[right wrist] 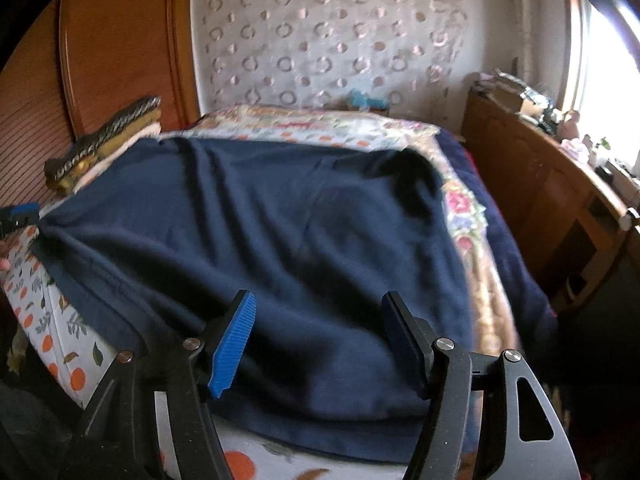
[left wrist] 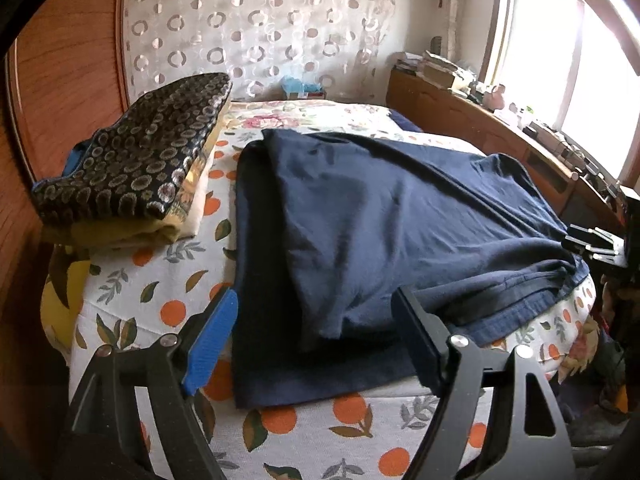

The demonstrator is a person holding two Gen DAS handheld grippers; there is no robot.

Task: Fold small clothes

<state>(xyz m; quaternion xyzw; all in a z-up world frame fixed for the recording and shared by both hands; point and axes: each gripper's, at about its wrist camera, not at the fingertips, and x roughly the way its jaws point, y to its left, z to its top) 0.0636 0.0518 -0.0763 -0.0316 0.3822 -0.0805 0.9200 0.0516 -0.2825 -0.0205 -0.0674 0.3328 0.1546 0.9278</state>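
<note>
A navy blue garment (left wrist: 380, 216) lies folded over on the bed, one layer lapped across another; it also fills the right wrist view (right wrist: 260, 240). My left gripper (left wrist: 316, 328) is open, its blue-padded fingers (left wrist: 212, 344) just above the garment's near edge, holding nothing. My right gripper (right wrist: 318, 340) is open too, over the garment's near right part, empty. The right gripper's tips show at the right edge of the left wrist view (left wrist: 592, 244), by the garment's corner. The left gripper's tip shows at the left edge of the right wrist view (right wrist: 20, 216).
A stack of folded clothes, dark patterned one on top (left wrist: 136, 164), sits at the bed's left by a wooden wardrobe (left wrist: 72, 60). The bed sheet (left wrist: 160, 280) has an orange-fruit print. A cluttered wooden cabinet (left wrist: 500, 128) stands under the window at right.
</note>
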